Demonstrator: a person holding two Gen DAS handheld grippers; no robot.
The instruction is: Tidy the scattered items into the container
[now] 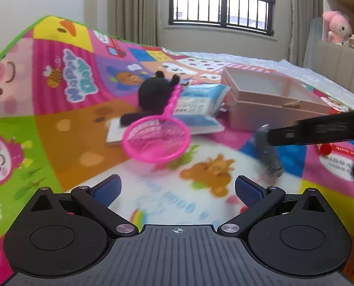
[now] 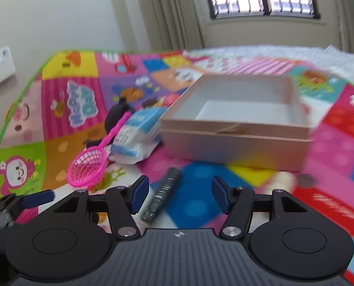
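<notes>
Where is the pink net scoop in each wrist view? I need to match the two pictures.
Left wrist: pink net scoop at centre, ahead of the open jaws, handle toward the black plush toy.
Right wrist: pink net scoop at lower left, left of the jaws.
Shared landmark: the pink box, right of the scoop in both.

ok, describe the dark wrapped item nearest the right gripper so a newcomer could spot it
Start at the pink cardboard box on the colourful play mat. In front of its near wall, on a blue square, lies a dark grey stick-shaped item, between the open right gripper's fingers. Unlike the pink toy net and blue-white pack to its left, it is slim, dark and shiny-wrapped.
</notes>
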